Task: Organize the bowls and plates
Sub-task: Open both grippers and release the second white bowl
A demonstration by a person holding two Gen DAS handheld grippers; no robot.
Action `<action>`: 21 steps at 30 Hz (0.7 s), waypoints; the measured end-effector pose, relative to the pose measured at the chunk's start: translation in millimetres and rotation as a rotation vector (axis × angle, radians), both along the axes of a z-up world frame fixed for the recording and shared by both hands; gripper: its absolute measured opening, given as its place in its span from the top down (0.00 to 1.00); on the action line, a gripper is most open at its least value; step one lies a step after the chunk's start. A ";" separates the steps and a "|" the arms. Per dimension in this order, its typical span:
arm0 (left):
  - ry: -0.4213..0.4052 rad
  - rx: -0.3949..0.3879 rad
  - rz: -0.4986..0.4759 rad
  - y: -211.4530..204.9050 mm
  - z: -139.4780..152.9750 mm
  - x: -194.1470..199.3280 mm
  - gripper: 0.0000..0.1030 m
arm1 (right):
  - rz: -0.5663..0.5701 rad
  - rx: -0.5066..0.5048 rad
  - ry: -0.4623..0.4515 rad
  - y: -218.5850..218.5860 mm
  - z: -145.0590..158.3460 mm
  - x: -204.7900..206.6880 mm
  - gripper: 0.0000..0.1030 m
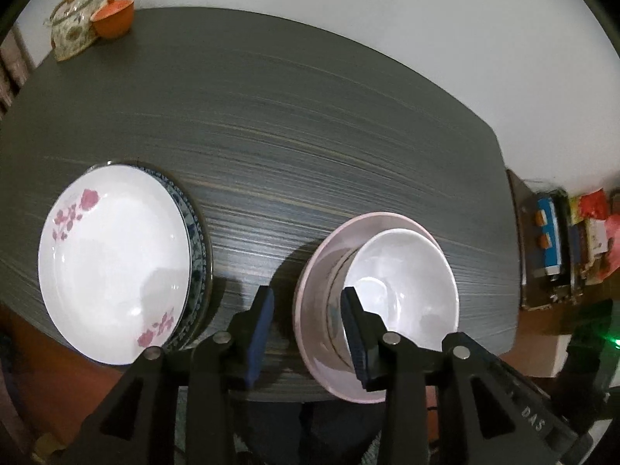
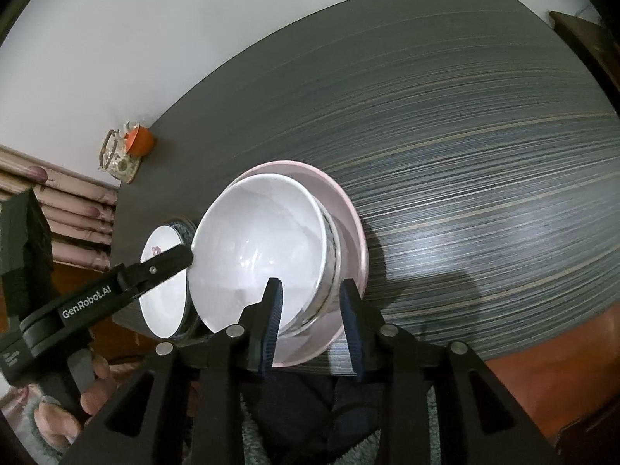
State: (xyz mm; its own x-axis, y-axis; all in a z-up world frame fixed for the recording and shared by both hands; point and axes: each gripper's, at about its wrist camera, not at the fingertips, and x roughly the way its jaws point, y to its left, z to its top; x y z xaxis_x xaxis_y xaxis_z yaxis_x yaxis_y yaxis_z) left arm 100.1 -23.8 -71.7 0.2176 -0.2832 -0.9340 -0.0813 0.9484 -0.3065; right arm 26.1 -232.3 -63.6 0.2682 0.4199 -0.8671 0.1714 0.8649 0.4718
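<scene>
I found a plain white bowl (image 2: 263,248) stacked on a pink plate (image 2: 348,209) at the bench's (image 2: 465,155) six o'clock edge. My right tool (image 2: 312,323) straddled its rim, released; left tool (image 1: 308,333) likewise released, lettered "GenRobot.AI".

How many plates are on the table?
3: a white flowered plate stacked on a blue-patterned plate at left, and a pink plate under the bowls. More may be hidden.
</scene>
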 end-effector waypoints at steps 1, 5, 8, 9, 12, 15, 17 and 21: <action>0.002 -0.019 0.007 5.6 1.1 -1.0 0.65 | -0.005 0.005 -0.001 -1.7 0.7 -0.3 0.71; 0.010 -0.021 0.037 21.9 2.3 -5.4 0.65 | -0.025 0.004 -0.011 -11.3 4.4 -1.5 0.68; 0.026 -0.010 0.053 27.9 -1.5 -5.9 0.65 | -0.049 -0.009 -0.009 -18.4 4.4 -3.0 0.63; 0.037 -0.009 0.057 29.4 -4.4 -6.4 0.65 | -0.055 -0.015 -0.005 -19.7 3.7 -3.0 0.62; 0.060 -0.008 0.058 29.9 -11.1 -7.0 0.65 | -0.070 -0.030 0.008 -22.0 1.0 -3.9 0.61; 0.080 -0.028 0.058 28.9 -17.1 -7.3 0.65 | -0.082 -0.047 0.027 -22.7 -4.2 -4.7 0.61; 0.088 -0.023 0.064 29.5 -20.7 -7.9 0.65 | -0.081 -0.049 0.034 -23.6 -7.5 -4.4 0.61; 0.093 -0.023 0.073 25.7 -26.8 -5.5 0.59 | -0.078 -0.064 0.056 -20.6 -14.2 -3.0 0.60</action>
State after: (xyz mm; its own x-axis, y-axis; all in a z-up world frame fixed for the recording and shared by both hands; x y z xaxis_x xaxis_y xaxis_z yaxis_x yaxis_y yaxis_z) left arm 94.6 1.9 -98.5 0.1508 -0.2919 -0.9445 -0.1790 0.9316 -0.3165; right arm 23.2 -252.9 -77.8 0.2483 0.3425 -0.9061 0.2644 0.8760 0.4035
